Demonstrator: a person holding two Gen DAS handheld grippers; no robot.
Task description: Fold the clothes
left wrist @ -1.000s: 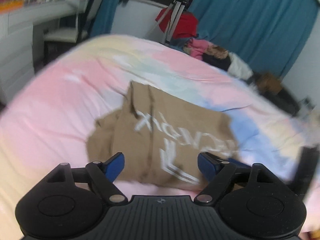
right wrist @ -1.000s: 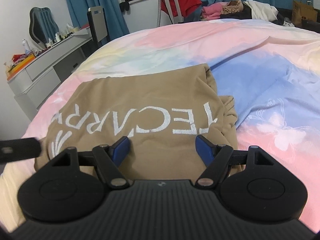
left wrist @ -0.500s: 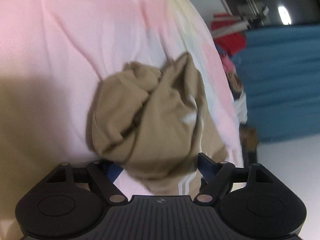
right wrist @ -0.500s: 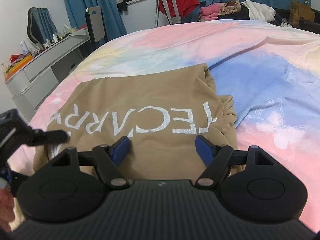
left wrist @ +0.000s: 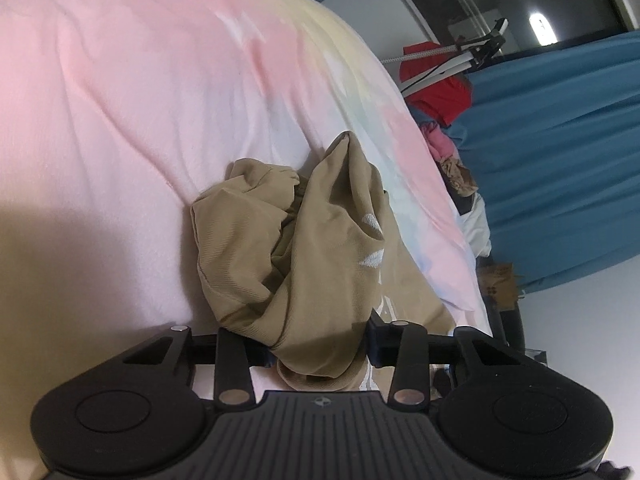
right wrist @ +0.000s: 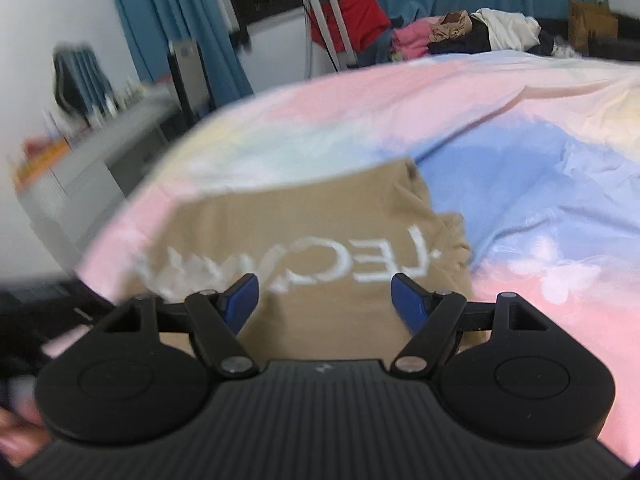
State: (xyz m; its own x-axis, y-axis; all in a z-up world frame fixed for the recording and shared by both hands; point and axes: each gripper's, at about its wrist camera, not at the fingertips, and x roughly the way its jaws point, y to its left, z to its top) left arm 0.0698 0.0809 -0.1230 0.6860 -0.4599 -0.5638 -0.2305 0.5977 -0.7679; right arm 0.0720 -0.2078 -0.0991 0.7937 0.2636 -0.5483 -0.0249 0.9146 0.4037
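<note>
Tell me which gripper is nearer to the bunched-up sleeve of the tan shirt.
Left. The left gripper has closed around the sleeve. The right gripper hovers open over the shirt's printed front.

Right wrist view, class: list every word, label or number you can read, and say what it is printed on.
"LEC": upside-down white print on the tan shirt; the following letters are too blurred to read.
Small emblem on the right claw housing: too small to read.
Paper bag: no print legible.

Pastel duvet (right wrist: 500, 128); blue curtains (left wrist: 560, 152); tripod (right wrist: 328, 20); dresser (right wrist: 80, 168).
</note>
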